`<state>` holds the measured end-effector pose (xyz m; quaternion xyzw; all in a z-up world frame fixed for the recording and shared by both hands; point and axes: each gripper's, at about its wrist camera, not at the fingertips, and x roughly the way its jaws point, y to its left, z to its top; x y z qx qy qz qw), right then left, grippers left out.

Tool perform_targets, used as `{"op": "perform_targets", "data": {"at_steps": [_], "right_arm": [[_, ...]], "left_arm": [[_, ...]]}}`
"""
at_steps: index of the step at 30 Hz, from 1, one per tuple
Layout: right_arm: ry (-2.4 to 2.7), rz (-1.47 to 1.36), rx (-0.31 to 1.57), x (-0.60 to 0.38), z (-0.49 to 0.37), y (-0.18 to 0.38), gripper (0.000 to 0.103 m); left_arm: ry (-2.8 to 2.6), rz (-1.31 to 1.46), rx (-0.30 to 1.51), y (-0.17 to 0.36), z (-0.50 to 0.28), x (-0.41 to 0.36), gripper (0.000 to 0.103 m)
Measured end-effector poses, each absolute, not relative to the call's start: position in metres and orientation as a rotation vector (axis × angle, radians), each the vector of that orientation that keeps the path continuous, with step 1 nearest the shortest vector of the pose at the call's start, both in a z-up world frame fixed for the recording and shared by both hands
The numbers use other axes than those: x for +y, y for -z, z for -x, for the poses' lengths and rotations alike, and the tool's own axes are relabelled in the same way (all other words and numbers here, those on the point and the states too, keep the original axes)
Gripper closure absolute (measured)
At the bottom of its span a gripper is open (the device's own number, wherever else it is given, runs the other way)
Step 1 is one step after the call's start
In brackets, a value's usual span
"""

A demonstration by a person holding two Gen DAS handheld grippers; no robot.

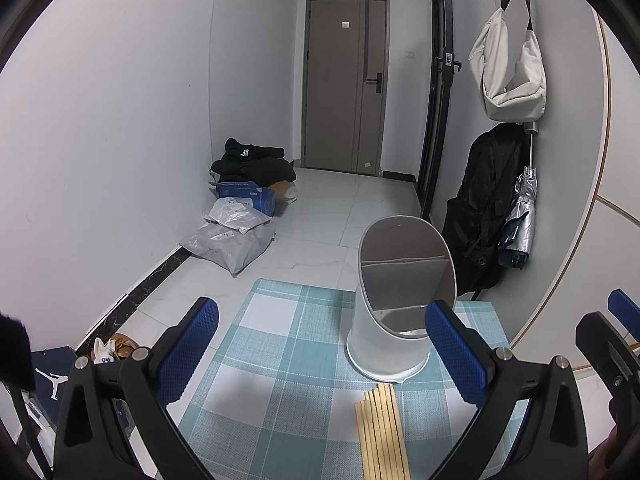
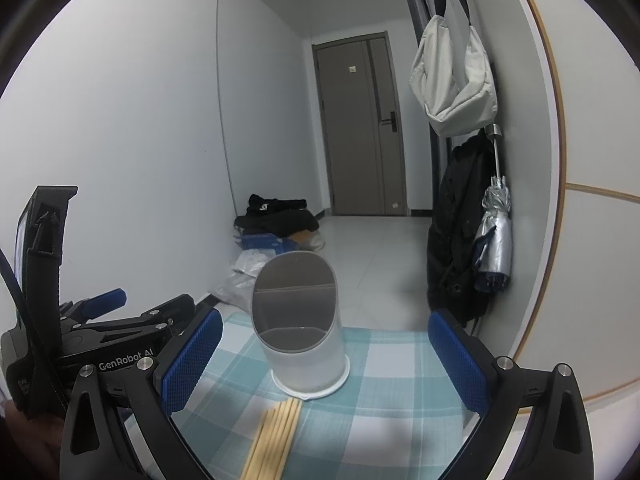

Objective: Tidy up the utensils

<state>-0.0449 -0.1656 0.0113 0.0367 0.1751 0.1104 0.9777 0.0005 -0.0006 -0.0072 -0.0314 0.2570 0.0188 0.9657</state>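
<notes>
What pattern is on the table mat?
Teal-and-white checks on the mat, clearest in the left wrist view.

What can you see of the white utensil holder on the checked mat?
The utensil holder is a white, frosted, plastic-looking cylinder with a slanted oval mouth and a grey inner divider splitting it into compartments. It stands upright on the blue checked mat and looks empty. The bundle of wooden chopsticks lies just in front of its base; whether they touch is unclear. Neither claw touches it.
</notes>
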Motion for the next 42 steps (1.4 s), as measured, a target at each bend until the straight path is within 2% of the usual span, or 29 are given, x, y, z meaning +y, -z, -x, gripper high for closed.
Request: {"op": "perform_targets", "data": {"at_steps": [14,21,28,33,35,38,42], "right_arm": [[-0.257,-0.092,0.435,-0.161,0.031,0.002,0.000],[-0.289,-0.117,0.586,-0.160,0.008,0.028,0.004],[-0.291,-0.080,0.837,-0.147,-0.027,0.081,0.022],[-0.233,-0.008,0.973,-0.131,-0.045,0.115,0.029],[-0.223,-0.006,1.016,-0.129,-0.051,0.125,0.039],[-0.238,-0.028,1.063,-0.123,-0.058,0.137,0.046],[-0.252,0.038,1.075,-0.105,-0.058,0.142,0.047]], "left_arm": [[-0.012,0.129,0.578,0.015,-0.008,0.010,0.001],[-0.008,0.176,0.618,0.027,-0.015,0.026,0.001],[-0.004,0.224,0.715,0.049,-0.029,0.047,0.001],[0.004,0.297,0.796,0.060,-0.036,0.061,0.001],[-0.002,0.300,0.815,0.064,-0.037,0.064,0.001],[-0.014,0.294,0.846,0.069,-0.041,0.068,0.001],[-0.025,0.293,0.877,0.073,-0.044,0.073,0.001]]}}
